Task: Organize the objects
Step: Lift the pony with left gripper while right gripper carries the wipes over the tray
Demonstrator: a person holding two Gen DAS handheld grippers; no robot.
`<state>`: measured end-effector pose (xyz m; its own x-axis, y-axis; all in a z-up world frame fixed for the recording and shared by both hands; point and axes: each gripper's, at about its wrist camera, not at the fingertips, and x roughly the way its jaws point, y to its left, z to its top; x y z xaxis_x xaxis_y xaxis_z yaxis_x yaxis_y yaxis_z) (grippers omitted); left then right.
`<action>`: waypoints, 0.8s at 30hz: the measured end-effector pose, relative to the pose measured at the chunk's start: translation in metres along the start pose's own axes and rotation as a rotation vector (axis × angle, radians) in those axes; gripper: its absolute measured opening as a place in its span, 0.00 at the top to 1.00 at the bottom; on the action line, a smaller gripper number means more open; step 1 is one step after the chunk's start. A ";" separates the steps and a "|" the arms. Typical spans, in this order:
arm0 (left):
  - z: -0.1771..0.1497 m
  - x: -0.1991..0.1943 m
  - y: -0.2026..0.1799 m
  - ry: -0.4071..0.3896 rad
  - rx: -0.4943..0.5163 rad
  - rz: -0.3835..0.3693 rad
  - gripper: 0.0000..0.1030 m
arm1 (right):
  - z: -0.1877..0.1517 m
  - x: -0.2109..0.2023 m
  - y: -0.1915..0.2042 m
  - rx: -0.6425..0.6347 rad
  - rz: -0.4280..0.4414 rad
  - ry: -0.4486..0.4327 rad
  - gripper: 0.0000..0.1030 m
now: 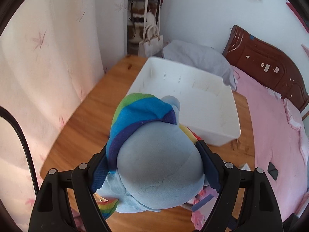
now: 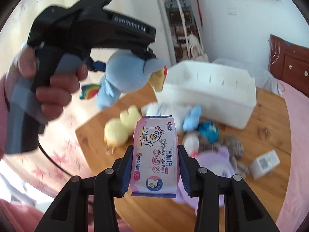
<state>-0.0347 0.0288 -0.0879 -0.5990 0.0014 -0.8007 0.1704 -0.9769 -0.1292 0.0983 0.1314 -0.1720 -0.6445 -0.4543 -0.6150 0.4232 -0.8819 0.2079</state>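
My left gripper point(image 1: 152, 166) is shut on a light-blue plush pony point(image 1: 160, 174) with a rainbow mane, held above the wooden table point(image 1: 81, 131). In the right wrist view the same left gripper point(image 2: 123, 58) hangs at upper left in a person's hand point(image 2: 54, 89), with the pony point(image 2: 123, 77) dangling from it. My right gripper point(image 2: 155, 154) is shut on a pink pack of moist toilet paper point(image 2: 156, 154), lifted over the table point(image 2: 154, 212). The empty white plastic bin point(image 1: 183, 96) point(image 2: 210, 94) stands at the far side of the table.
Loose on the table lie a yellow plush point(image 2: 119, 129), a small blue plush point(image 2: 193, 118), a teal toy point(image 2: 209, 131), a purple plush point(image 2: 214, 166), a brown checked toy point(image 2: 231, 145) and a small white box point(image 2: 265, 163). A pink bed point(image 1: 274, 135) and curtain point(image 1: 38, 77) flank the table.
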 end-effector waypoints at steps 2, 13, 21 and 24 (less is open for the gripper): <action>0.011 0.002 0.002 -0.002 0.007 0.000 0.17 | 0.016 0.003 0.000 0.022 0.016 -0.013 0.58; 0.071 0.019 0.015 -0.050 -0.016 -0.077 0.17 | 0.087 0.016 -0.009 0.100 -0.020 -0.135 0.57; 0.106 0.042 0.024 -0.102 -0.021 -0.077 0.17 | 0.117 0.031 -0.031 0.155 -0.098 -0.189 0.57; 0.114 0.052 0.024 -0.100 -0.013 -0.077 0.17 | 0.129 0.040 -0.038 0.159 -0.147 -0.195 0.56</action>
<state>-0.1512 -0.0190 -0.0660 -0.6855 0.0549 -0.7260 0.1301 -0.9719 -0.1963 -0.0256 0.1308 -0.1063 -0.8082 -0.3222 -0.4930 0.2209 -0.9418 0.2534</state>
